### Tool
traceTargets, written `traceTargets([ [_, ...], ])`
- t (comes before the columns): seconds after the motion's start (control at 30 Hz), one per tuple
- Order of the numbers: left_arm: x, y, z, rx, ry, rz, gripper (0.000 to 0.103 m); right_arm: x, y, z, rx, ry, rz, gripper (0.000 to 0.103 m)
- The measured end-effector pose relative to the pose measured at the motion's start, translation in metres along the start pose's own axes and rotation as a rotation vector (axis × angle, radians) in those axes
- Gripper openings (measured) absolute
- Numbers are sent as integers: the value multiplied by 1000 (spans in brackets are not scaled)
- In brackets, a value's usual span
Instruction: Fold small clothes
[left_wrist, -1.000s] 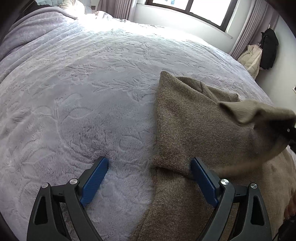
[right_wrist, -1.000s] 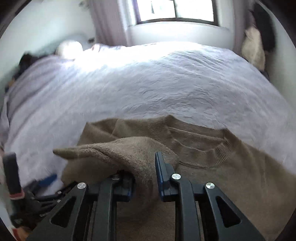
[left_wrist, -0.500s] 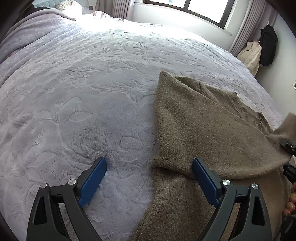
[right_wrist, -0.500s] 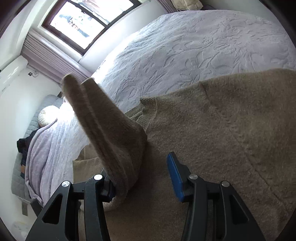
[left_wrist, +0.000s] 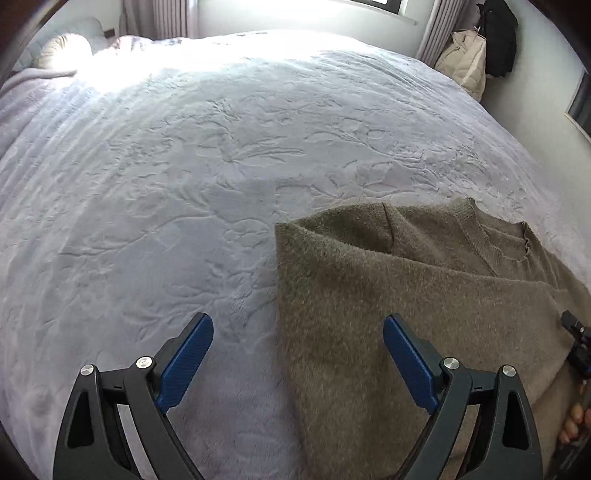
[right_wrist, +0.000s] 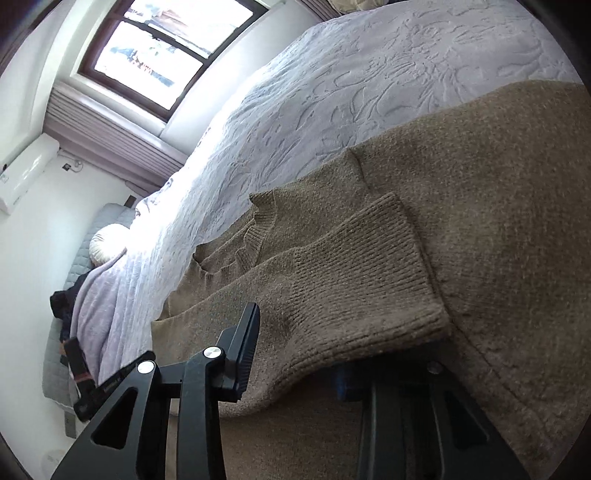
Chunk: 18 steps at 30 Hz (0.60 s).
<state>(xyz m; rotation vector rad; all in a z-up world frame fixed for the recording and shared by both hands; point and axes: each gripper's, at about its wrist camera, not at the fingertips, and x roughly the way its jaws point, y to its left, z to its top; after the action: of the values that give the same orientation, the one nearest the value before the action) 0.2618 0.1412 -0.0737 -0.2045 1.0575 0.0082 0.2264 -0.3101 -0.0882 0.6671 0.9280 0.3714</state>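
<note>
A home bedroom. A wide bed (left_wrist: 229, 177) fills the view under a pale embossed bedspread (right_wrist: 369, 81), with a pillow (left_wrist: 64, 46) near the padded headboard (right_wrist: 79, 254). Pleated curtains (right_wrist: 110, 136) flank a wood-framed window (right_wrist: 162, 48), an air conditioner (right_wrist: 26, 170) is wall-mounted, and coats (left_wrist: 476, 51) hang in 1 corner.

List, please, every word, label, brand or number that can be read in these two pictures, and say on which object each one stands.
None can be read.
Brown sweater: no tag or print shows.
Bedspread: only an embossed leaf pattern.
Air conditioner: a small dark mark at its end, too small to read.
Left tongs and right tongs: no lettering visible.
</note>
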Motion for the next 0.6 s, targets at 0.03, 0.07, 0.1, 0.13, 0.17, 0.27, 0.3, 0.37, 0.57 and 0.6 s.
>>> traceTargets([
  [0.03,6,3,4,-12,12,-18,93,2,1,0,-16,8,5,39],
  [0.07,11,5,9,-24,21,-29,84,2,-1,-1,-26,15,9,39],
  [0.1,14,5,10,-32,31,-45,73,3,-1,-1,-31,21,18,41],
  [0.13,18,7,14,-49,47,-76,70,4,0,0,-34,28,30,44],
  [0.17,20,8,15,-62,53,-99,60,5,1,0,-35,36,42,46],
  [0.27,23,7,16,-69,63,-143,27,7,7,5,-44,49,38,52],
  [0.3,21,6,17,-71,55,-139,18,8,9,5,-48,47,27,51],
  [0.37,16,6,18,-73,28,-122,12,10,13,5,-42,49,5,24],
  [0.57,15,27,16,-113,-14,-104,11,19,53,19,-115,-1,88,7],
  [0.6,17,30,15,-111,-15,-94,11,21,57,21,-138,-5,78,7],
])
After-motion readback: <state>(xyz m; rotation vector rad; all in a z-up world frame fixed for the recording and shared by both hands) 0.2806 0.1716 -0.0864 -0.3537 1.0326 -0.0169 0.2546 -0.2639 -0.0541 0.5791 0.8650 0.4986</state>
